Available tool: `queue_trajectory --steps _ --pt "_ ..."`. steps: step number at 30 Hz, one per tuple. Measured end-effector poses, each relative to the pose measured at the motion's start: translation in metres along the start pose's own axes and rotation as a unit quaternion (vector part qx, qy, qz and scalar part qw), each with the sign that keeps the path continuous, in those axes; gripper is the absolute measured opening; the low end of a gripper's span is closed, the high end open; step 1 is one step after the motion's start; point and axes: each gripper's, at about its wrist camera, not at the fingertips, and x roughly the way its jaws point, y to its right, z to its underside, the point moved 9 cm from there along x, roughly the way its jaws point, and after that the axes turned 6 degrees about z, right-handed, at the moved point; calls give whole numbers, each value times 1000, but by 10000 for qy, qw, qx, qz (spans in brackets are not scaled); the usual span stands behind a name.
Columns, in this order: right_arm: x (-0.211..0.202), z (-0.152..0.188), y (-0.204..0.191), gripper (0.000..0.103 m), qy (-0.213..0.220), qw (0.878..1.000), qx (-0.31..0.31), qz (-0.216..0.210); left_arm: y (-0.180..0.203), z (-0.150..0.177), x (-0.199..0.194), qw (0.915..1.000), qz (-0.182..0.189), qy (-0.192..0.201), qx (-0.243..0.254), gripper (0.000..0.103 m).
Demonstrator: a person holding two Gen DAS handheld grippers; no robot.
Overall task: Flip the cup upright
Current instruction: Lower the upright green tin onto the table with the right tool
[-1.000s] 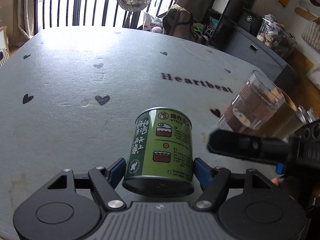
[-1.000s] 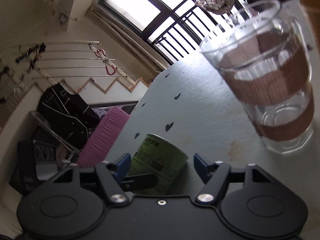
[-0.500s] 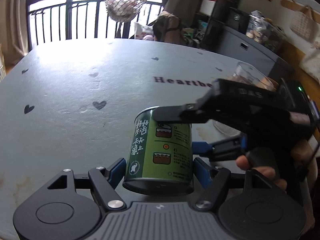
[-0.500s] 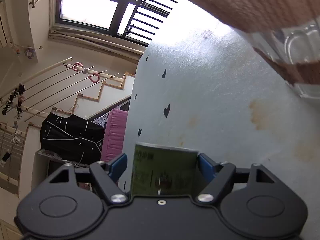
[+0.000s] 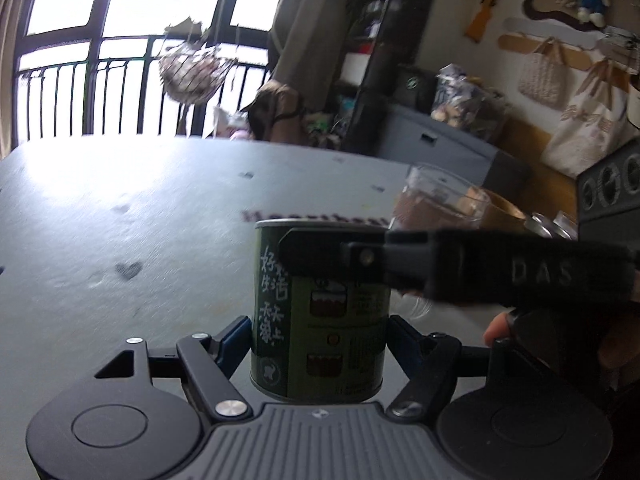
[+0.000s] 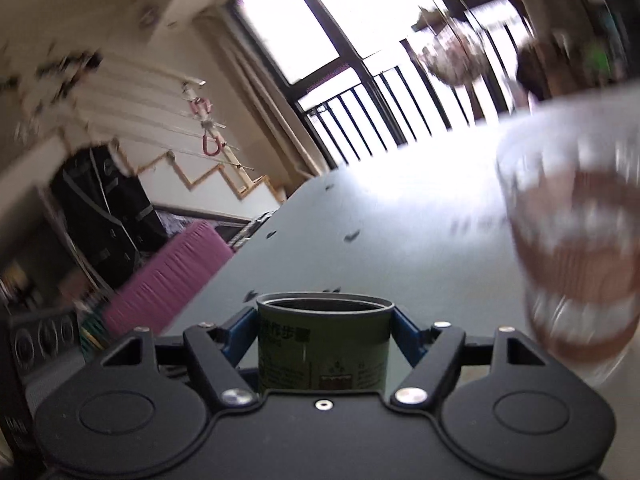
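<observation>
While the left claw point(image 5: 320, 344) is pinching the cup point(image 5: 320, 312) low between its fingers, the right claw point(image 6: 324, 328) is clamping its top.

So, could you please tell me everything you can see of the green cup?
The green cup is a straight-sided cylinder with a dark green printed label bearing white Chinese characters and small step diagrams. In the right wrist view its open mouth faces up, showing a dark rim. It stands upright, clamped by the left gripper low down and the right gripper near the rim, above the grey table.
</observation>
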Motion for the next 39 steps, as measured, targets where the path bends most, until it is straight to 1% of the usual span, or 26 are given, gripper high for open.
queue_trajectory --steps 3,5,7,11,13,16,19,22,24,27,32,33,34,36,39 --pt "-10 -6 -5 74 195 9971 -709 215 7 1 7 9998 -12 89 186 74" --pt "-13 -7 -8 73 238 9934 -1070 336 9 3 12 9995 -36 130 288 74" --pt "-14 -7 -8 73 237 9903 -1296 431 11 6 16 9992 -56 127 377 74" --pt "-17 1 -5 73 87 9855 -1604 545 10 15 23 9980 -171 54 611 74" --pt "-15 6 -10 73 5 9818 -1801 607 5 17 23 9968 -239 94 757 74" --pt "-14 10 -11 73 -35 9786 -1941 678 2 15 28 9961 -268 124 828 74" --pt "-10 8 -10 73 -56 9779 -1948 759 0 12 37 9952 -301 155 914 74" --pt "-8 7 -4 74 -80 9782 -1886 871 -3 6 45 9957 -296 156 865 74" --pt "-11 4 0 79 -30 9799 -1782 900 -3 3 48 9964 -254 115 807 74" --pt "-16 -4 6 79 43 9835 -1563 905 -6 -2 51 9973 -202 68 708 74" --pt "-26 -11 10 79 153 9901 -1187 735 -12 -11 63 9980 -295 92 560 74" --pt "-27 -13 11 77 167 9911 -1107 718 -12 -12 65 9980 -296 94 557 74" --pt "-28 -15 14 77 180 9918 -1022 746 -13 -12 65 9978 -295 83 583 74" --pt "-31 -17 17 78 176 9943 -850 627 -12 -14 68 9975 -287 63 645 74" --pt "-34 -21 20 78 224 9957 -661 605 -12 -14 69 9971 -303 46 702 74"
